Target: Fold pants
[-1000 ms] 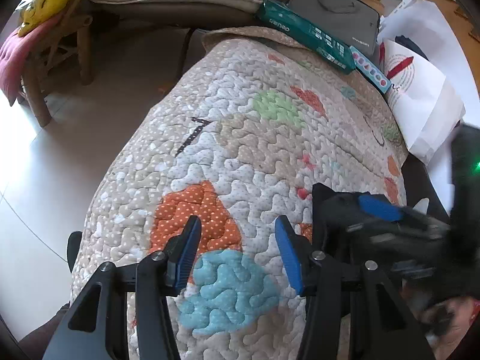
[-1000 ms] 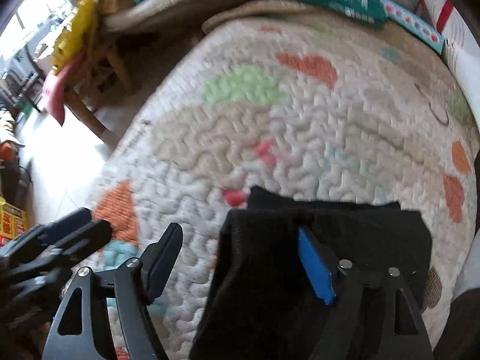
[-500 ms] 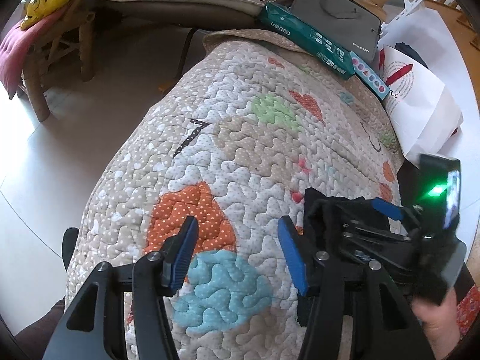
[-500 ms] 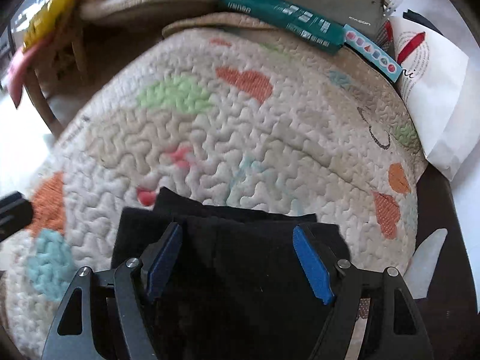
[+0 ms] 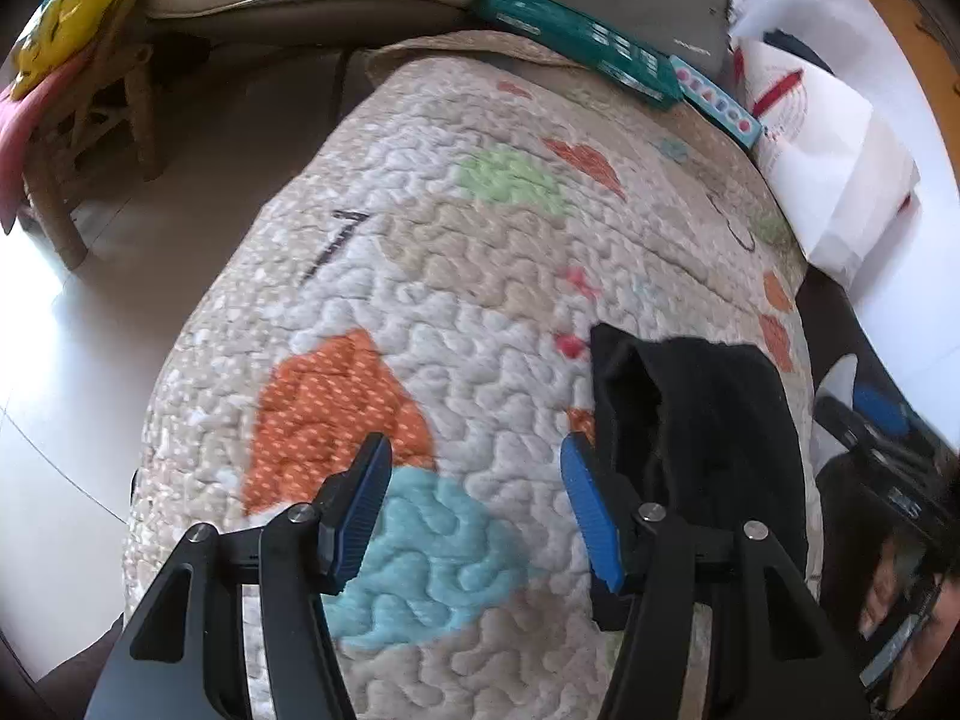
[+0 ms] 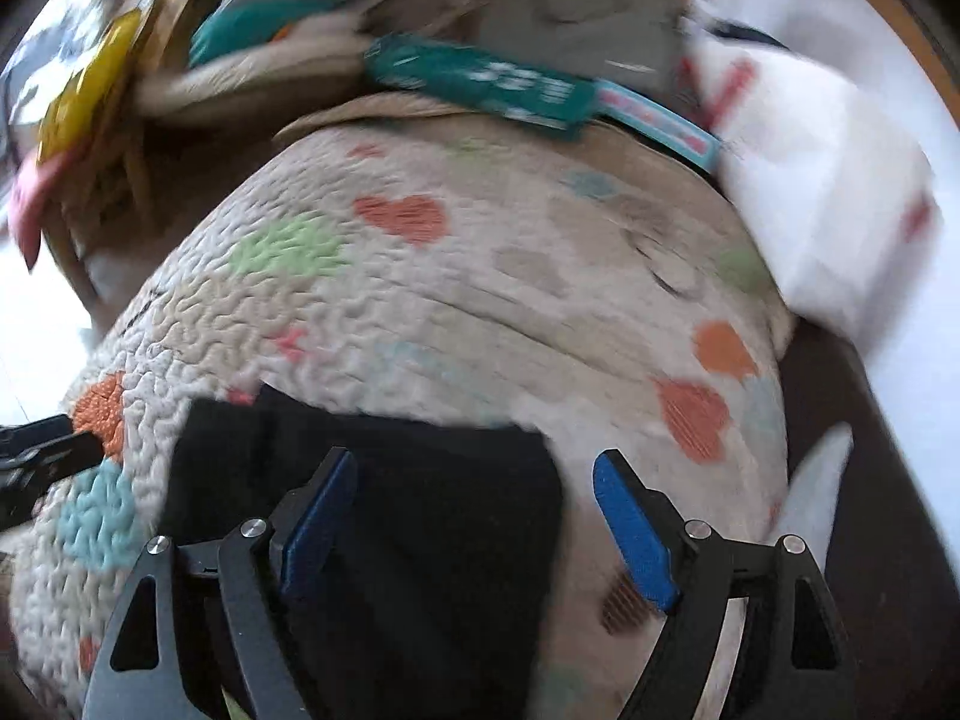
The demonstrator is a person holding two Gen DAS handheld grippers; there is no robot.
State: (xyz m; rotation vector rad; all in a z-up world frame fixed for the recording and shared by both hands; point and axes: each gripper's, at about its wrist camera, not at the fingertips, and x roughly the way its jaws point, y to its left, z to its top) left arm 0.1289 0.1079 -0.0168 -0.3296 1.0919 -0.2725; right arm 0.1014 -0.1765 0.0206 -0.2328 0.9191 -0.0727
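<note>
Left gripper (image 5: 474,504): jaws spread about halfway and just been opening; nothing between the blue pads, only quilt below; no contact with the pants visible.
Right gripper (image 6: 474,516): jaws spread wide, just been opening further; left finger over the black cloth, right finger over bare quilt; pads not pressing on anything. Frame blurred.
Folded black fabric pants (image 5: 702,420): small folded bundle lying on the quilt near its front right part; just right of the left gripper's right finger in the left wrist view; under the right gripper in the right wrist view (image 6: 372,516).
Beige quilted cover with coloured hearts and patches (image 5: 480,276): carries the pants; flat, mostly bare.
Teal long cardboard box (image 5: 576,42): at the far edge of the quilt, well apart from the pants.
White paper bag with red print (image 5: 834,162): beside the quilt's far right edge.
</note>
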